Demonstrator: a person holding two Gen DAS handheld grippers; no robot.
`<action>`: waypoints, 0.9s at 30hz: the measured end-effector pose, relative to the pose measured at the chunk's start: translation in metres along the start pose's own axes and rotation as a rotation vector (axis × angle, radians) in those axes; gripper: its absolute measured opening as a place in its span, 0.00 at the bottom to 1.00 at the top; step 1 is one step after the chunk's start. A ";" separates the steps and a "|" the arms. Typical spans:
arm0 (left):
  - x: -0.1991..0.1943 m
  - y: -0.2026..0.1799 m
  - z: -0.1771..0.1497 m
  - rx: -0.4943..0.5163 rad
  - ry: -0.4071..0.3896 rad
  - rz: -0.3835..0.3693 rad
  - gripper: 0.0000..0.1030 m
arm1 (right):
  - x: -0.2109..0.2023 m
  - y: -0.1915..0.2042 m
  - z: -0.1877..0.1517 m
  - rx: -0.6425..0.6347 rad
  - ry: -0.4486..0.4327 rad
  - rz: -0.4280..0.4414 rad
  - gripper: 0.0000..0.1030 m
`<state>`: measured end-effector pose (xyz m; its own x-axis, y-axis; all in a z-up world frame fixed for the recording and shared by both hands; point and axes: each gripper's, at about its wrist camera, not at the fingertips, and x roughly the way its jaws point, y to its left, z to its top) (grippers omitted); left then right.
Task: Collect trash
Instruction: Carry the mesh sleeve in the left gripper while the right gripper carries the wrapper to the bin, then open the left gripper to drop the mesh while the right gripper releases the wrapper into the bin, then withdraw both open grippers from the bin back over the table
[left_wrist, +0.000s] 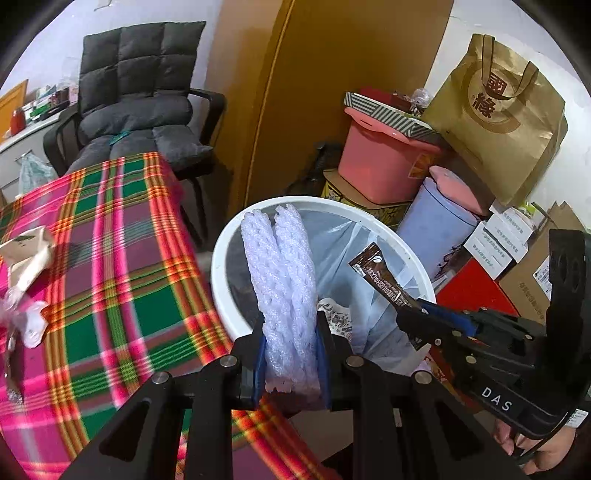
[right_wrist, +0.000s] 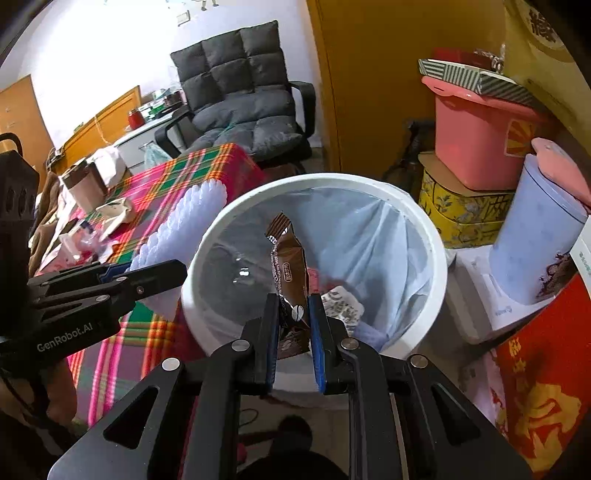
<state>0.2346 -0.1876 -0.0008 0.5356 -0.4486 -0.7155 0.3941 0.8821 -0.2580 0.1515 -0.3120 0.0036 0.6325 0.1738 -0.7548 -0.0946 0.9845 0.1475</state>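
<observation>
My left gripper (left_wrist: 290, 325) is shut on a white foam net sleeve (left_wrist: 280, 266), which stands up over the near-left rim of the white bin (left_wrist: 221, 258). The bin is lined with a clear bag. My right gripper (right_wrist: 293, 306) is shut on a brown sachet wrapper (right_wrist: 290, 258), held above the bin's opening (right_wrist: 424, 229). The left wrist view shows the right gripper (left_wrist: 410, 314) and its wrapper (left_wrist: 380, 273) over the bin's right side. In the right wrist view the left gripper (right_wrist: 147, 273) holds the foam sleeve (right_wrist: 184, 218) at the bin's left edge. A printed white wrapper (right_wrist: 341, 306) lies inside the bin.
A table with a plaid cloth (left_wrist: 110, 258) is left of the bin, with crumpled paper (left_wrist: 26, 254) and plastic scraps (left_wrist: 22, 317) on it. A grey padded chair (left_wrist: 136, 110) stands behind. A pink bucket (left_wrist: 380, 162), a lavender container (left_wrist: 432, 225), a gold bag (left_wrist: 498, 114) and boxes crowd the right.
</observation>
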 end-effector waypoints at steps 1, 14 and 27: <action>0.002 -0.001 0.001 0.002 0.001 -0.005 0.22 | 0.001 -0.002 0.000 0.003 0.004 -0.003 0.18; 0.011 -0.003 0.004 0.005 -0.006 -0.054 0.41 | 0.004 -0.011 0.001 0.041 0.017 -0.011 0.37; -0.036 0.018 -0.021 -0.051 -0.047 0.022 0.41 | -0.021 0.013 -0.004 0.009 -0.053 0.036 0.37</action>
<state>0.2064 -0.1521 0.0068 0.5787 -0.4340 -0.6904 0.3437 0.8976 -0.2761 0.1339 -0.3032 0.0192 0.6687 0.2080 -0.7138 -0.1117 0.9773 0.1801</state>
